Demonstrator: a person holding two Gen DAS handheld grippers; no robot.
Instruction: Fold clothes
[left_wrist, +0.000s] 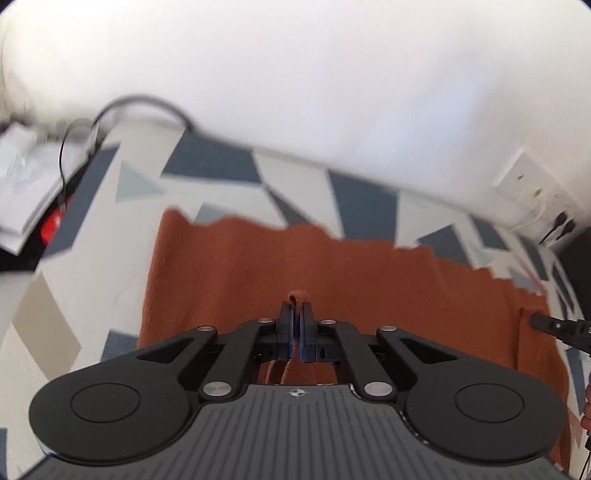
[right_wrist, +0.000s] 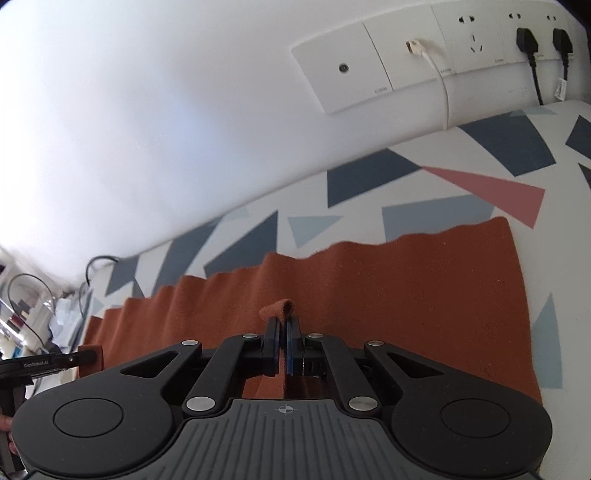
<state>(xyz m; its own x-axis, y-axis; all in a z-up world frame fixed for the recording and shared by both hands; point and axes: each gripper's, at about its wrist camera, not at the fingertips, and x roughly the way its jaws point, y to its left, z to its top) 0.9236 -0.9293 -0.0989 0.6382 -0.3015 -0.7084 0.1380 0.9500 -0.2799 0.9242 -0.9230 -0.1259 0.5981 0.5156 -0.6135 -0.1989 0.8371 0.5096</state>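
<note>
The rust-orange garment (left_wrist: 332, 266) lies spread flat on a tabletop (left_wrist: 92, 229) covered in a white cloth with blue, grey and beige triangles, seen from the left wrist. Its far edge runs wavy from left to right, near the white wall (left_wrist: 295, 74). The left gripper (left_wrist: 295, 314) is pinched together on a small fold of the garment's near edge, a loop of orange cloth poking up between its fingers. At the far right, the tip of the right gripper (left_wrist: 554, 325) reaches in at the garment's right side, beside a raised flap of the cloth. To the far left, off the tabletop, lie white papers (left_wrist: 26, 184), a black cable (left_wrist: 140, 101) and something red, too blurred to name. A white socket plate (left_wrist: 532, 188) sits on the wall at the right.

From the right wrist, the garment (right_wrist: 406, 295) stretches away to the left, its far right corner lying flat near a pink triangle (right_wrist: 491, 188) in the cloth. The right gripper (right_wrist: 282, 325) is clamped on a rolled bit of the garment's near edge, which sticks up above its fingers. At the left edge the left gripper (right_wrist: 86, 357) holds its own tuck of orange cloth. On the wall, a row of socket plates (right_wrist: 369, 62) carries a white cable (right_wrist: 439, 74) and two black plugs (right_wrist: 526, 37).
</note>
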